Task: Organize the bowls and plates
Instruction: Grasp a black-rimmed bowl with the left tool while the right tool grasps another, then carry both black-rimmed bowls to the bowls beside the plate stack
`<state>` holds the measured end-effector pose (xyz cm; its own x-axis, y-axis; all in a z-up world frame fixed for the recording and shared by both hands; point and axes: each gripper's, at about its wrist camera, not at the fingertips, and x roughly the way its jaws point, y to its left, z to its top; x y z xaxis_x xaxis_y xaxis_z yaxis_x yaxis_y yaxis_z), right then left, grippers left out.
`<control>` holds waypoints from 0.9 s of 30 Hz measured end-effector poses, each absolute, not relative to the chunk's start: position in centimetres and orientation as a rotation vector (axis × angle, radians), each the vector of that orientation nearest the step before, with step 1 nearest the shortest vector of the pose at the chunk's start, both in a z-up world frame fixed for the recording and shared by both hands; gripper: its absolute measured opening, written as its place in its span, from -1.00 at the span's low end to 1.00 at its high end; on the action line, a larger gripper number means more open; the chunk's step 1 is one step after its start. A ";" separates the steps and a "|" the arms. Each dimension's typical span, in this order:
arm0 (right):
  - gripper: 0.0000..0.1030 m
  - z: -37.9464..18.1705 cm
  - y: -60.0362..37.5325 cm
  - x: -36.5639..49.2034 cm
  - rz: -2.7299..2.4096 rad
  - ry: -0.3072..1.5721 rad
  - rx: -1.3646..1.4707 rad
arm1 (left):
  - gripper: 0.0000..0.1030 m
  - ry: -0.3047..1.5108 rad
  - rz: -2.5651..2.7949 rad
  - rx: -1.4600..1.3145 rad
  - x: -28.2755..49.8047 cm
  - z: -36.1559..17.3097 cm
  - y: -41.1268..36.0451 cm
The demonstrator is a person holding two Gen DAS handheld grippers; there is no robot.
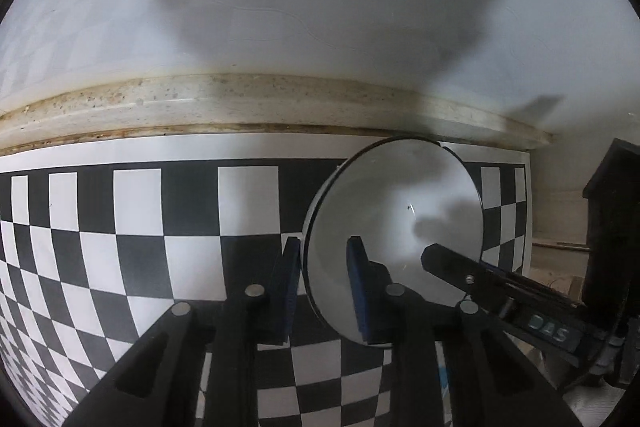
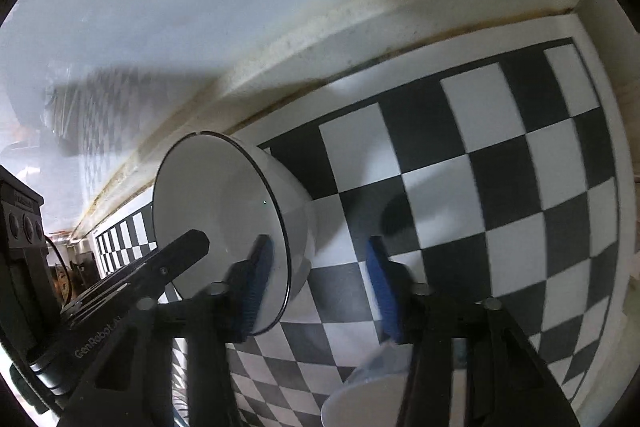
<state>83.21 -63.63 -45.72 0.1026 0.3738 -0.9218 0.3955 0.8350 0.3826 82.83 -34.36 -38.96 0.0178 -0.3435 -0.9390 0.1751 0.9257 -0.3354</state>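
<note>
We hold a white bowl (image 1: 394,223) tipped on its side above the checkered desk (image 1: 132,259), its opening turned toward the left gripper (image 1: 326,283). Both grippers meet at this one bowl. The left gripper straddles the rim, one blue pad inside the bowl and the other outside it, with a gap showing between the outer pad and the wall; we cannot tell whether it is pinching or only placed around the rim. In the right wrist view the right gripper (image 2: 320,283) stands spread, its left pad (image 2: 256,283) over the rim of the bowl (image 2: 224,223) and its right pad well apart from it, so it does not look like a firm pinch either. The tip of the other gripper shows in each view, reaching into the bowl's mouth.

A second pale rim, likely another bowl (image 2: 368,403), sits at the bottom edge of the right wrist view, below that gripper. No plates or finished stack show in either view. We judge the task to be in hand: this bowl is off the desk and not yet set down, perhaps bound for the one below.
</note>
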 end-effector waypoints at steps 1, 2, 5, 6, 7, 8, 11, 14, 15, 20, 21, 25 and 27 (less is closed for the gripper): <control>-0.58 -45.9 -63.5 83.3 -0.006 1.498 0.656 | -0.60 1.501 -0.406 -0.144 82.9 -39.0 -34.3; -0.67 -46.0 -63.4 83.4 0.007 1.492 0.673 | -0.60 1.502 -0.407 -0.149 82.9 -39.0 -34.2; -0.72 -45.5 -62.6 83.7 -0.015 1.492 0.597 | -0.60 1.501 -0.409 -0.151 82.9 -39.0 -34.1; -0.73 -45.5 -62.1 83.6 -0.018 1.492 0.582 | -0.60 1.498 -0.408 -0.151 82.8 -38.9 -34.0; -0.74 -45.4 -61.9 83.5 -0.017 1.495 0.572 | -0.60 1.494 -0.407 -0.145 82.6 -38.7 -33.8; -0.74 -45.1 -61.4 83.4 -0.012 1.498 0.564 | -0.60 1.493 -0.408 -0.136 82.5 -38.5 -33.8; -0.74 -44.8 -60.9 82.8 -0.003 1.497 0.562 | -0.60 1.482 -0.415 -0.124 81.7 -38.0 -33.5; -0.75 -44.0 -60.5 82.1 0.006 1.484 0.555 | -0.60 1.464 -0.418 -0.115 80.6 -36.8 -33.3; -0.75 -43.7 -60.0 81.9 0.010 1.476 0.556 | -0.60 1.454 -0.418 -0.112 80.3 -36.3 -33.2; -0.76 -41.6 -59.3 80.5 0.025 1.444 0.546 | -0.60 1.425 -0.435 -0.101 78.9 -34.0 -32.7; -0.76 -41.0 -59.0 80.0 0.027 1.435 0.547 | -0.60 1.419 -0.439 -0.099 78.5 -33.4 -32.7; -0.76 -39.0 -58.0 77.9 0.024 1.411 0.531 | -0.60 1.400 -0.461 -0.088 76.4 -31.8 -32.2; -0.76 -38.0 -57.4 76.2 0.016 1.403 0.518 | -0.60 1.391 -0.479 -0.079 75.0 -30.9 -31.9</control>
